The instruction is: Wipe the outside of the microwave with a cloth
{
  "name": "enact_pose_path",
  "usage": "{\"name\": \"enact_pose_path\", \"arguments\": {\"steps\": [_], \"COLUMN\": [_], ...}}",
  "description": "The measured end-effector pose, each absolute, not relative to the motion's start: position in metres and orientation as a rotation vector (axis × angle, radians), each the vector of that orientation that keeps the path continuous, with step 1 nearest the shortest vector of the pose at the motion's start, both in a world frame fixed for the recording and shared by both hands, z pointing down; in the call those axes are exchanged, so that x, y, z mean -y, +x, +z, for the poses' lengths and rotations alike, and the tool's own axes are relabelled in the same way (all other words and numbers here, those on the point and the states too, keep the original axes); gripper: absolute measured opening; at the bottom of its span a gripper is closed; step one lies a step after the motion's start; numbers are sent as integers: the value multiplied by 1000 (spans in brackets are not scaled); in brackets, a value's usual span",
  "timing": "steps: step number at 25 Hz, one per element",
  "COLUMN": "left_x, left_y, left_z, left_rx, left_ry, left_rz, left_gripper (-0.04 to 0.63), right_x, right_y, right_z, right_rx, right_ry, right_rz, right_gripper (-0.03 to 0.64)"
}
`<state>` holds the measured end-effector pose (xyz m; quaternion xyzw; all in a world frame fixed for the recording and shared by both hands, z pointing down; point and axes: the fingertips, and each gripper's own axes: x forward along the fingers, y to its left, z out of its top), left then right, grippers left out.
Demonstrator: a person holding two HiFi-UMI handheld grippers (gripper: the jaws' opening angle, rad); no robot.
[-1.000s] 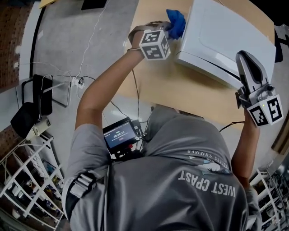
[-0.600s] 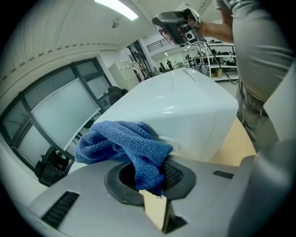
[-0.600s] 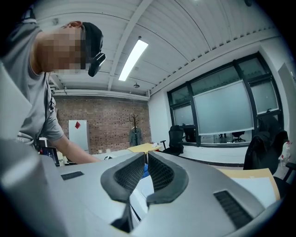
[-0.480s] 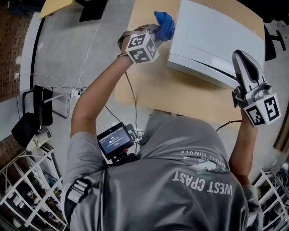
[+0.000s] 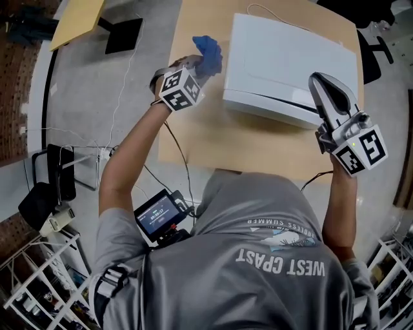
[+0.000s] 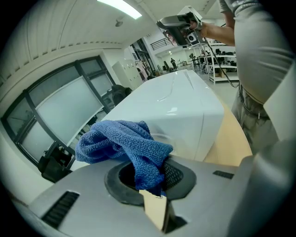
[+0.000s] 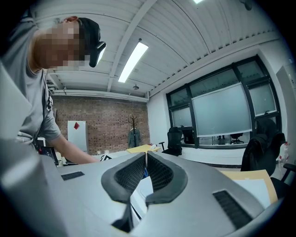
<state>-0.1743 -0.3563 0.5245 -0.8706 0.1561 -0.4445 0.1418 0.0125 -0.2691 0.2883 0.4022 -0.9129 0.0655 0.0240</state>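
On the light wooden table (image 5: 258, 145), a white microwave (image 5: 290, 61), door shut, so nothing of its inside to see.

Blue cloth (image 6: 122, 141) pinched in the closed jaws of the left gripper (image 6: 150, 173), most of it bunched up and spilling over the tips. Held just beside the left side wall of the microwave, near the upper edge. Touching the wall or not: impossible to tell.

Right gripper (image 7: 144, 159) with jaws pressed together, tip against tip, nothing between them. Held in the air over the right front corner of the microwave, and in the left gripper view clearly apart from the white top.

At the lower left of the head view, white wire shelves (image 5: 32, 283) with many small mixed things in them, too small to name.

On the back of the person's grey shirt (image 5: 213, 290), big white letters, upside down for the head camera: "WEST COAST". Above them a smaller line with the word "SUMMER". At the person's waist, a small black device with a lit screen (image 5: 157, 214), with digits on it too small to read.

On the grey floor beyond the table, a yellow board (image 5: 77, 19) and next to it a flat black base (image 5: 126, 33). In the right gripper view, a brick wall (image 7: 99, 122) and before it a white panel (image 7: 76, 132) with a small red diamond mark.
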Motion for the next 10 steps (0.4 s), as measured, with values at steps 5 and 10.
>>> {"name": "enact_pose_path", "arguments": {"steps": [5, 10], "left_x": [355, 353], "left_y": [-177, -177], "left_z": [528, 530], "left_rx": [-455, -455], "left_ry": [-2518, -2521], "left_rz": [-1293, -1301], "left_gripper": [66, 66], "right_x": [270, 269], "right_y": [13, 14], "right_z": [289, 290], "right_rx": [2826, 2826], "right_ry": [1246, 1244], "right_rz": [208, 217], "right_gripper": [29, 29]}}
